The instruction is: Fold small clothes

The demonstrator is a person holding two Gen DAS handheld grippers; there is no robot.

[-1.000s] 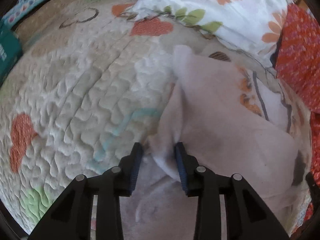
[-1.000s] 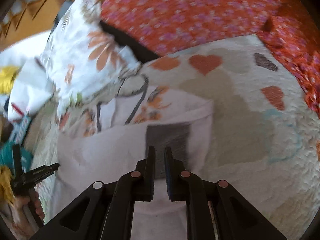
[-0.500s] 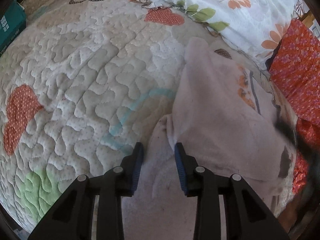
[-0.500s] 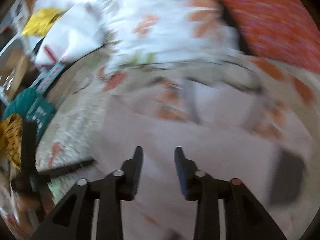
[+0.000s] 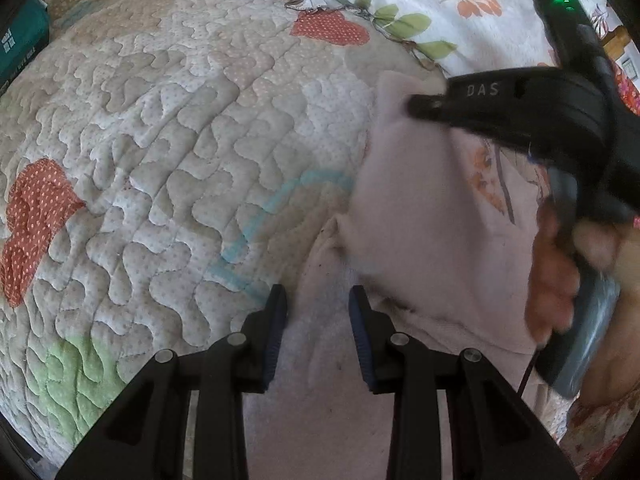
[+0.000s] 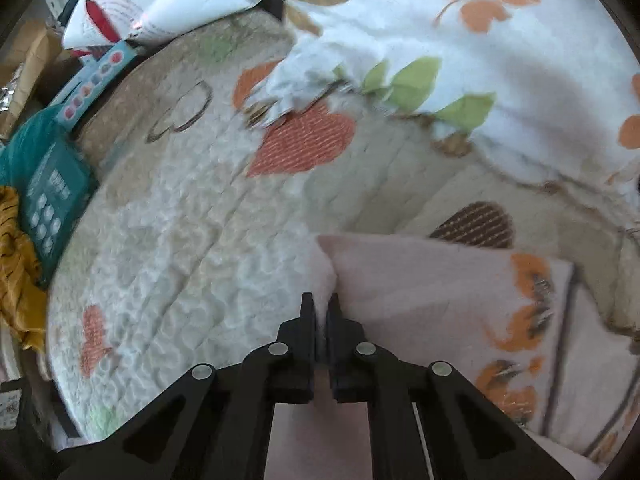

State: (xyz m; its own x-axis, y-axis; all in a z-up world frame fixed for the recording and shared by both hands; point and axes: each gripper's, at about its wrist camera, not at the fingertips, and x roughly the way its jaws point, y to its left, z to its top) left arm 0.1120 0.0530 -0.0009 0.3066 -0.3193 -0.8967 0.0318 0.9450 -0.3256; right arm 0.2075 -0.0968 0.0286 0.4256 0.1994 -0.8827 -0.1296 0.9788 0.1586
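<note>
Pinching the far corner of the pale pink garment, my right gripper has its fingers pressed together on a fold of the cloth, so that only a thin sliver of fabric shows between them. In the left wrist view that same gripper reaches in from the right edge of the bed, its black body crossing over the garment with a small green light lit on top, and my right hand is wrapped around its handle.

My left gripper has its fingers spread apart, holding nothing, with the near end of the garment lying between and beneath them. The garment lies on the quilted bedspread, toward the right side of the bed, and an orange flower print with dark stems shows on its right part. The bedspread is cream with stitched swirls, orange-red hearts, a pale blue outline and a green patch near the left front.

A white pillow with orange flowers and green leaves lies along the far edge of the bed, just beyond the garment. A teal box sits by the left edge, with yellow cloth beside it.
</note>
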